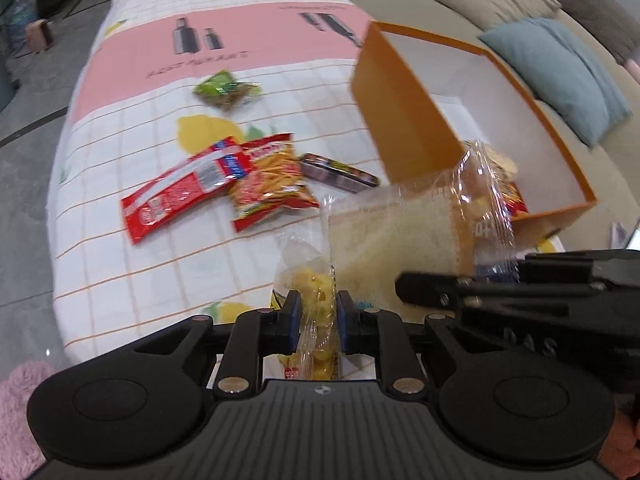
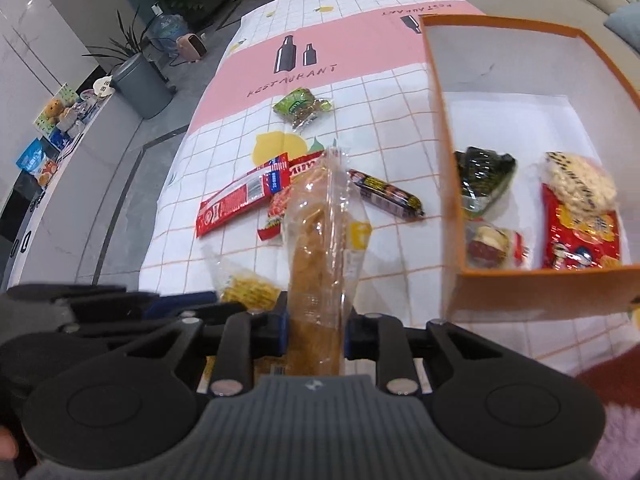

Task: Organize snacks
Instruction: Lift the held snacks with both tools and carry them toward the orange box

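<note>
Left wrist view: left gripper (image 1: 318, 322) clenched on a clear packet of yellow ring snacks (image 1: 316, 300), jaws pressing the film from both sides. Just beyond, a clear-wrapped bread loaf (image 1: 394, 236) seen broadside, pale crumb face toward the lens. Right gripper (image 1: 500, 296) crossing in from the right edge, dark and blurred.

Right wrist view: right gripper (image 2: 316, 332) grasping the same loaf (image 2: 316, 264) edge-on, jaws tight against the wrapper, loaf standing up between them. Yellow packet (image 2: 250, 292) just left of it, left gripper (image 2: 120, 308) partly in frame at lower left.

Only in right view: inside of the orange box (image 2: 532, 292), holding a dark green packet (image 2: 482, 178), a round pale cracker pack (image 2: 582, 182) on a red bag (image 2: 580, 236), and a small red-white item (image 2: 496, 246), possibly a wrapped sweet; blurred. Left view shows mostly the box's outer wall (image 1: 404, 120) and white interior.

On the worktop (image 2: 380, 92), checked cloth: red flat pack (image 2: 244, 196), red chips bag (image 1: 268, 178), dark stick pack (image 2: 386, 192), green packet (image 2: 302, 106).

Both grippers pitched steeply downward, side by side, near the box's near corner.
</note>
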`<action>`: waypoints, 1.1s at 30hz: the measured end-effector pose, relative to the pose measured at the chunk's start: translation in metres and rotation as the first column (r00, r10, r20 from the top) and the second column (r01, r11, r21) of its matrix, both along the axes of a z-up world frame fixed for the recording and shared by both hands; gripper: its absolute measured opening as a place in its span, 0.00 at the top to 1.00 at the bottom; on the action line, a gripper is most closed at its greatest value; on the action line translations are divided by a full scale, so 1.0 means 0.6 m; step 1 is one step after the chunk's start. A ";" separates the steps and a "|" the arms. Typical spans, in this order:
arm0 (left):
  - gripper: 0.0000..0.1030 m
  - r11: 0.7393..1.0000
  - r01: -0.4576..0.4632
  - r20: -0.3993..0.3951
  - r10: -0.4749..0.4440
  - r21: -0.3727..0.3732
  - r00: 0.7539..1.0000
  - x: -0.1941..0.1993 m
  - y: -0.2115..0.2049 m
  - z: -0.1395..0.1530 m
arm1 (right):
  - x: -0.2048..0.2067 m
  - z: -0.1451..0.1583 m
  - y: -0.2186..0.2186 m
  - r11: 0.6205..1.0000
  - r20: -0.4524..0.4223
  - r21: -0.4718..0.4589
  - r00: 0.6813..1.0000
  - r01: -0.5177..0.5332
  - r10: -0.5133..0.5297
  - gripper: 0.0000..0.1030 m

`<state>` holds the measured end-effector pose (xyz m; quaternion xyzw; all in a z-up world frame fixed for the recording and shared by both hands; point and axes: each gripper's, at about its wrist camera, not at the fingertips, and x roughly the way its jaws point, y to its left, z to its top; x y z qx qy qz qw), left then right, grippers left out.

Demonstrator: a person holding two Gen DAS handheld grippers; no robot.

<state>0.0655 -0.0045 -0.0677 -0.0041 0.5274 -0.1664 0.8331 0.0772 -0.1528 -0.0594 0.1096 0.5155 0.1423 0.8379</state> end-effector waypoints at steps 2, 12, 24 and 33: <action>0.81 1.000 0.018 -0.011 -0.018 -0.007 1.000 -0.001 -0.011 -0.002 | -0.016 0.004 -0.012 1.000 -0.012 -0.008 1.000 -0.007 0.007 0.80; 0.77 0.994 0.101 -0.053 -0.103 -0.028 0.993 -0.006 -0.066 0.007 | -0.052 -0.032 -0.083 0.987 -0.113 0.122 0.989 0.106 -0.092 0.79; 0.55 0.989 0.110 0.005 -0.111 0.095 0.994 -0.021 -0.088 0.026 | -0.061 -0.041 -0.110 0.977 -0.144 0.156 0.982 0.143 -0.121 0.80; 0.39 0.999 0.015 -0.096 -0.018 -0.036 0.995 -0.009 -0.042 -0.002 | -0.064 -0.040 -0.101 0.983 -0.114 0.142 0.989 0.114 -0.098 0.80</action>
